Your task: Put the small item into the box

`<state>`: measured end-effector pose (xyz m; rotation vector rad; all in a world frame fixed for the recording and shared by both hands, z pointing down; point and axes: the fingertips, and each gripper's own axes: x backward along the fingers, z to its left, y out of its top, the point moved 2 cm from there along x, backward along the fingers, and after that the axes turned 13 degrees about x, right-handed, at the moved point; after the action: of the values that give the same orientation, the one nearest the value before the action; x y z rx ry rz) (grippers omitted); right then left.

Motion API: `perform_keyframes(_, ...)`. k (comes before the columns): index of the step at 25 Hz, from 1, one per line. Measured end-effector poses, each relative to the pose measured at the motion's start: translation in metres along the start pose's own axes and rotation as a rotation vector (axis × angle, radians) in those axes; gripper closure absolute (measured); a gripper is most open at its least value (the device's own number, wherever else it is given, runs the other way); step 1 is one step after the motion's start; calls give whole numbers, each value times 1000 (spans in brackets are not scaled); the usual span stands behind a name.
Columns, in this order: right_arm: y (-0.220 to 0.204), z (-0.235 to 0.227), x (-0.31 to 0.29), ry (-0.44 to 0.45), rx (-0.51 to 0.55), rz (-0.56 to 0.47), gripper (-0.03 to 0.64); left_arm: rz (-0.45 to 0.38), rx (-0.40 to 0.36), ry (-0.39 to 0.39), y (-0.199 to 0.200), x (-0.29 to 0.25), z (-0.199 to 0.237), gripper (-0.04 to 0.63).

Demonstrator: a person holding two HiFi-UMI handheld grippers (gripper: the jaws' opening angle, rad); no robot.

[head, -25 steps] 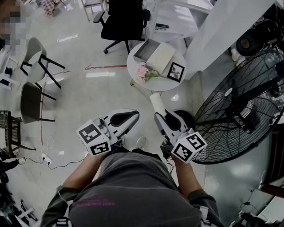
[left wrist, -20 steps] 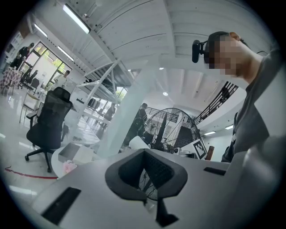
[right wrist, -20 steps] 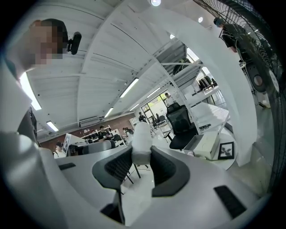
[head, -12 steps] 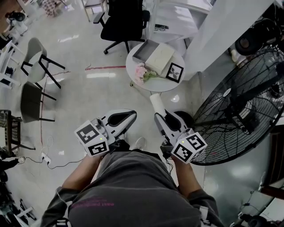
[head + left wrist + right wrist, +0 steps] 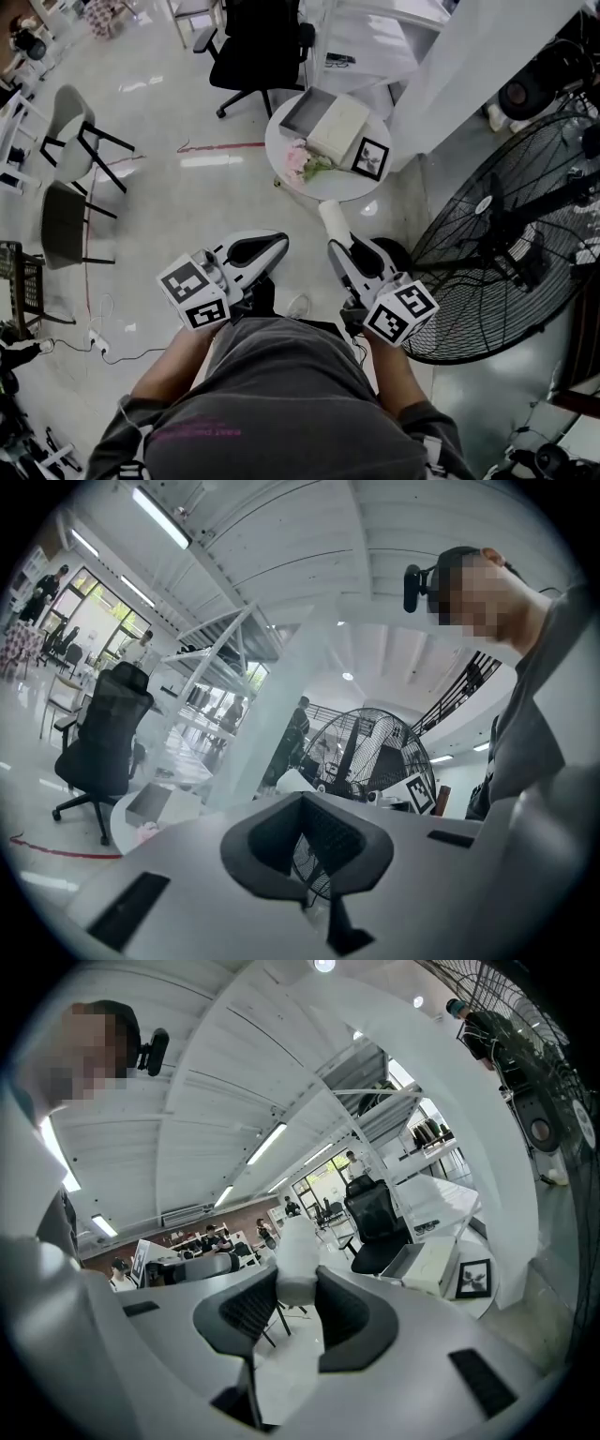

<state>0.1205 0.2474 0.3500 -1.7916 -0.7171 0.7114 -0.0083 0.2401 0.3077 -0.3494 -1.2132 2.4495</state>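
My right gripper (image 5: 336,246) is shut on a small white cylinder (image 5: 330,217), which sticks out past the fingertips. In the right gripper view the cylinder (image 5: 296,1258) sits upright between the dark pads (image 5: 251,1305). Ahead stands a small round white table (image 5: 339,188). On the table an open grey box (image 5: 298,114) lies next to its white part (image 5: 338,124); the box (image 5: 427,1265) is also in the right gripper view. My left gripper (image 5: 278,246) is held level beside the right one, its jaws meeting at the tip (image 5: 302,803) with nothing between them.
Pink flowers (image 5: 302,157) and a black picture frame (image 5: 370,155) share the table. A large floor fan (image 5: 511,234) stands close on the right. A black office chair (image 5: 262,42) is behind the table. Two chairs (image 5: 75,122) and floor cables (image 5: 98,337) are on the left.
Both grippers keep the same pose and the cylinder stays gripped. Only the head view has shifted slightly.
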Motion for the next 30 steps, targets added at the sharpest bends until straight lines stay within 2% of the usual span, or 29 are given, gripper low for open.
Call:
perform_keyframes(7,2,-24,-49,-48,-27,28,485,29,39,-30,28,-16,56,581)
perform_keyframes(20,25,-103,-197,-160,-89,97,485,108,128,-58,117,-59,217,581)
perform_keyframes(30,44,-139,-281,-232,-96,117,485,149,151,-92,173,-71,295,581)
